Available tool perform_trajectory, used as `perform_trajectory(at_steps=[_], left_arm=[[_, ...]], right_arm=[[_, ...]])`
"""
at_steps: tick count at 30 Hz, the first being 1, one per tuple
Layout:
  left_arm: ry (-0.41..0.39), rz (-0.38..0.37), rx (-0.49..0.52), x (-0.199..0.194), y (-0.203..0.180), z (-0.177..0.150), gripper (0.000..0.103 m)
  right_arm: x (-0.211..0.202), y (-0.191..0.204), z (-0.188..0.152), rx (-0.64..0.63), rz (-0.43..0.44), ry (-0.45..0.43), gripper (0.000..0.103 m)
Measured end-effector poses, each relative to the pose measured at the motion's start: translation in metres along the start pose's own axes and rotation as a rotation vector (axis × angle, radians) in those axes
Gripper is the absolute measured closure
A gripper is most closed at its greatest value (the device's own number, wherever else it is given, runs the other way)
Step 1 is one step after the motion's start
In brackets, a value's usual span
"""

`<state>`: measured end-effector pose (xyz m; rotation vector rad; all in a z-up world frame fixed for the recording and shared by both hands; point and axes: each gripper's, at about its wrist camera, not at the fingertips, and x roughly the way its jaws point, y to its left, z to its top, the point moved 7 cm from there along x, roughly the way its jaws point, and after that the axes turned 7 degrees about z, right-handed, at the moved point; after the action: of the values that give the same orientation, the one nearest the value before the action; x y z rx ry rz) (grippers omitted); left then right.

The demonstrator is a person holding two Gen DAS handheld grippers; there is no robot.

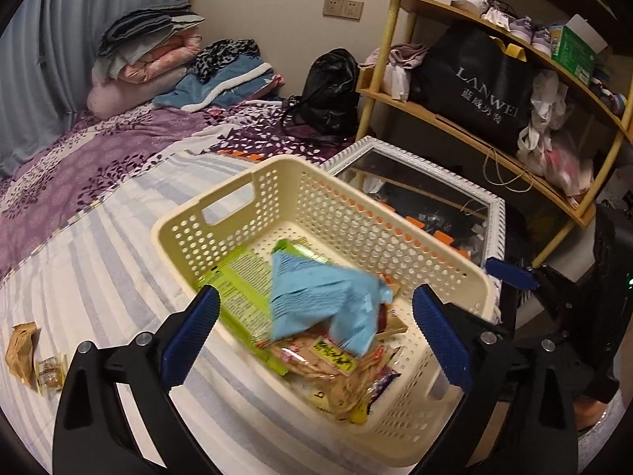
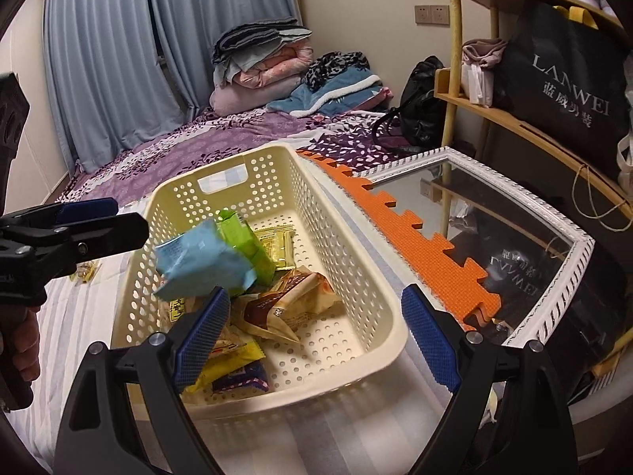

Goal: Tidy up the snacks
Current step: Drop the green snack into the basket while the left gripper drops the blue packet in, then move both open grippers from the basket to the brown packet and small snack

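A cream perforated basket (image 1: 277, 186) (image 2: 352, 273) sits on the striped bed and holds several snack packets. A light blue packet (image 1: 320, 301) (image 2: 198, 265), motion-blurred, is over the pile, free of both grippers. A green packet (image 1: 237, 293) (image 2: 245, 241) lies under it, with tan and yellow packets (image 1: 328, 364) (image 2: 285, 308) beside. My left gripper (image 1: 316, 336) is open above the basket's near edge. My right gripper (image 2: 316, 340) is open and empty over the basket's near end. The left gripper also shows at the left of the right wrist view (image 2: 87, 225).
Two small snack packets (image 1: 35, 356) lie on the striped sheet left of the basket. A white-framed mirror (image 2: 494, 217) and an orange foam mat (image 2: 415, 249) lie right of the basket. A wooden shelf (image 1: 494, 146) with bags stands at right. Folded bedding (image 1: 158, 59) is at the far end.
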<state>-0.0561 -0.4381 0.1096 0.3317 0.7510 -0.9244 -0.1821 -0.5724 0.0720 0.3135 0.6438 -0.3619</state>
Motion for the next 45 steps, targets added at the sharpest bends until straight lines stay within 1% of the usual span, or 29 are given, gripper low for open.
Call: perform_trajectory(at_steps=[6, 11, 18, 24, 27, 37, 45], left_arm=[[0.01, 0.05, -0.063, -0.007, 0.03, -0.008, 0.004], [0.021, 0.081, -0.075, -0.011, 0.044, -0.013, 0.004], [0.048, 0.099, -0.106, -0.012, 0.062, -0.027, 0.003], [0.055, 0.113, -0.141, -0.017, 0.082, -0.039, 0.003], [0.054, 0.13, -0.158, -0.021, 0.095, -0.043, 0.003], [0.05, 0.194, -0.246, -0.04, 0.149, -0.066, 0.003], [0.056, 0.251, -0.319, -0.054, 0.194, -0.093, 0.003]], right_arm=[[0.004, 0.01, 0.003, -0.007, 0.027, 0.0, 0.015], [0.005, 0.026, 0.008, -0.033, 0.049, -0.005, 0.015], [0.006, 0.036, 0.012, -0.038, 0.049, -0.002, 0.012], [0.006, 0.056, 0.016, -0.056, 0.073, -0.004, 0.011], [0.007, 0.07, 0.017, -0.075, 0.095, -0.002, 0.011], [0.014, 0.144, 0.017, -0.171, 0.21, 0.013, 0.011], [0.032, 0.205, 0.003, -0.258, 0.293, 0.072, 0.011]])
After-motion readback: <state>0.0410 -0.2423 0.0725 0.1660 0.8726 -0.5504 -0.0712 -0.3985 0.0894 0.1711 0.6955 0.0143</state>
